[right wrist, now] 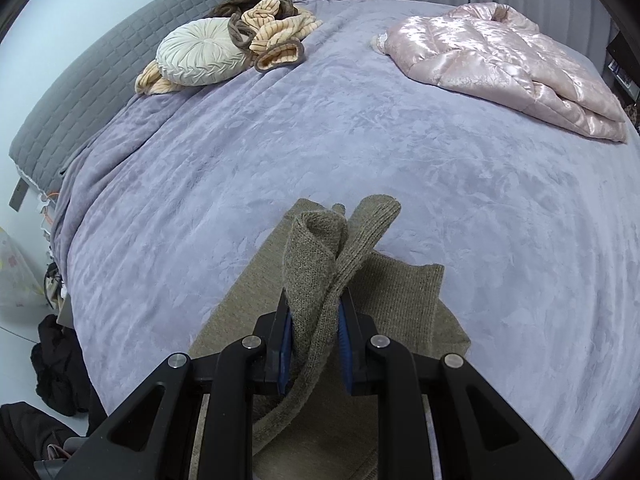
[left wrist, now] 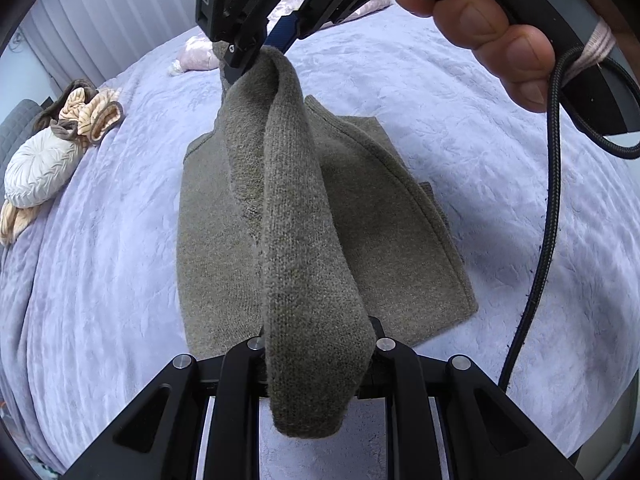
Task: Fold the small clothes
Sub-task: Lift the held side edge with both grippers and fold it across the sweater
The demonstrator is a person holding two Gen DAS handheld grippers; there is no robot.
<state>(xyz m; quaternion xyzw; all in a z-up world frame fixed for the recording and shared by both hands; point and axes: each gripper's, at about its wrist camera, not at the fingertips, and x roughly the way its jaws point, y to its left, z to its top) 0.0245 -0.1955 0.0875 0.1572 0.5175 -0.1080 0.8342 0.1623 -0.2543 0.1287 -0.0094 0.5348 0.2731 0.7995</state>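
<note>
So both grippers are clamped on the sleeve [left wrist: 296, 208]: left gripper [left wrist: 316, 354] at the near end, right gripper [right wrist: 314, 320] at the far, strung lengthwise above the sweater body [left wrist: 380, 240] lying flat on the bed [left wrist: 500, 208].

An olive-green knitted garment [left wrist: 224, 240] lies mostly flat on the lilac bedspread, its body spread out in overlapping layers. 1 long sleeve [left wrist: 296, 216] is lifted clear of the body and stretched taut in the air, its cuff end hanging loose and folded over [right wrist: 320, 232].
</note>
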